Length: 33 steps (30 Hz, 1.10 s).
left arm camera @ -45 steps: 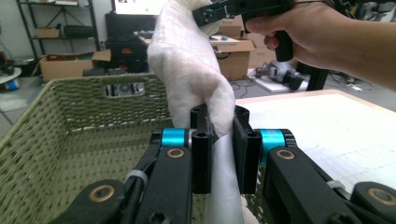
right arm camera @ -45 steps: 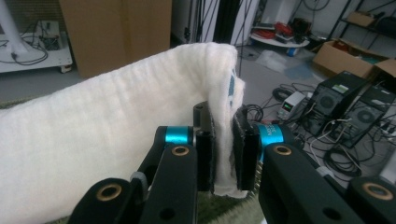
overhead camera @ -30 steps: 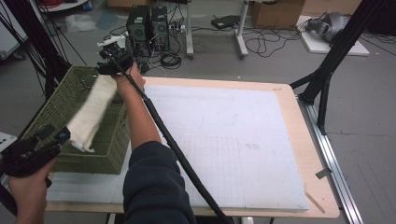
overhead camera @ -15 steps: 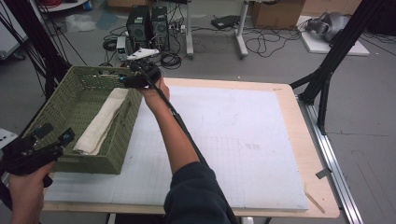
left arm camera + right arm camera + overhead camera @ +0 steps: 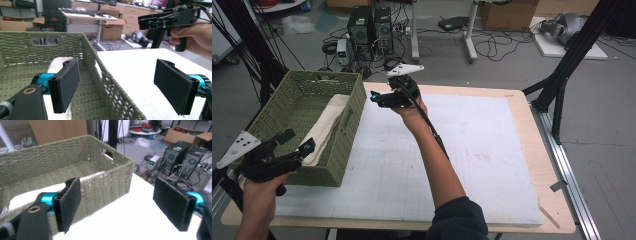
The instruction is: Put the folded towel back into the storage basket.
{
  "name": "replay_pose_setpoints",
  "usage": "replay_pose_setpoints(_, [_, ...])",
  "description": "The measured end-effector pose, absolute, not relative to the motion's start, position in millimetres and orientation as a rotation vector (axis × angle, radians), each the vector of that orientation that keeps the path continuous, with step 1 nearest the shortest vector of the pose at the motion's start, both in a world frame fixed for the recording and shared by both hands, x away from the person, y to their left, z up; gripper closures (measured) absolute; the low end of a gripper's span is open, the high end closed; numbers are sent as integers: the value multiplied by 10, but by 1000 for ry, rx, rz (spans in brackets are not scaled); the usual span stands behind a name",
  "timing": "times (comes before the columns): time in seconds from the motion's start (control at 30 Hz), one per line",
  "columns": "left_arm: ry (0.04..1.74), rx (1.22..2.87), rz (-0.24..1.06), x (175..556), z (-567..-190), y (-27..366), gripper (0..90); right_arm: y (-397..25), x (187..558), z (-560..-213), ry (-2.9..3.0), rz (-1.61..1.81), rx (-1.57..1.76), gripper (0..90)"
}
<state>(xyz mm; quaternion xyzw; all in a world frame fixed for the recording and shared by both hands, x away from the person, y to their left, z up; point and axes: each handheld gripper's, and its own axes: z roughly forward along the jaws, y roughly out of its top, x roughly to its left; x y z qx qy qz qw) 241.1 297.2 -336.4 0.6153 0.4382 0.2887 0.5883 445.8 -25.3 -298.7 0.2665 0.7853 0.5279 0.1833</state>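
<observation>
The cream cloth [image 5: 326, 129] lies lengthwise inside the green woven basket [image 5: 272, 117], along its right-hand wall, seen from the high view. The left gripper [image 5: 296, 142] is held low at the basket's near right corner, its jaws spread apart with nothing between them; one jaw is over the basket's inside and the other at the near end of the cloth. The right gripper [image 5: 374, 97] is held up above the white table mat [image 5: 472, 150], just beyond the basket's far right corner, its tips turned toward the basket. Its jaws look parted and hold nothing, well apart from the cloth.

In the left gripper view, the left gripper [image 5: 125, 80] has its two black pads wide apart and empty. The basket [image 5: 105, 82] wall runs up between the jaws, nearer the left one, so the left jaw is over the basket's inside and the right jaw over the mat [image 5: 135, 65]. A pale strip of the cloth [image 5: 56, 63] shows just behind the left jaw. The right gripper [image 5: 165, 18] is held in a hand beyond and above the right jaw.

In the right gripper view, the right gripper [image 5: 120, 202] also has its jaws wide apart and bare. The basket [image 5: 50, 162] stands ahead, behind the left jaw and reaching into the gap. The cloth [image 5: 27, 193] lies in it past the left jaw. The mat [image 5: 120, 220] lies under the gap.
</observation>
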Motion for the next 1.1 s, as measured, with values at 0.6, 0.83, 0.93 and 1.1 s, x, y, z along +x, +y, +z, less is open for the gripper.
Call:
replay_pose_setpoints(0.6, [849,1506,538,2587,-3338,2492,204,-1178,3939,-2990,2170,1443,759,181])
replay_pose_setpoints(0.83, [793,1541,480,2656,-3345,2248,201,-1572,3731,-3057,2128,1413,804,181])
replay_pose_setpoints(0.93, [764,1555,460,2682,-3354,2134,201,-1756,3622,-3108,2116,1365,823,181])
replay_pose_setpoints(1.1, [721,1577,435,2723,-3369,1965,201,-2021,3460,-3176,2082,1351,870,181])
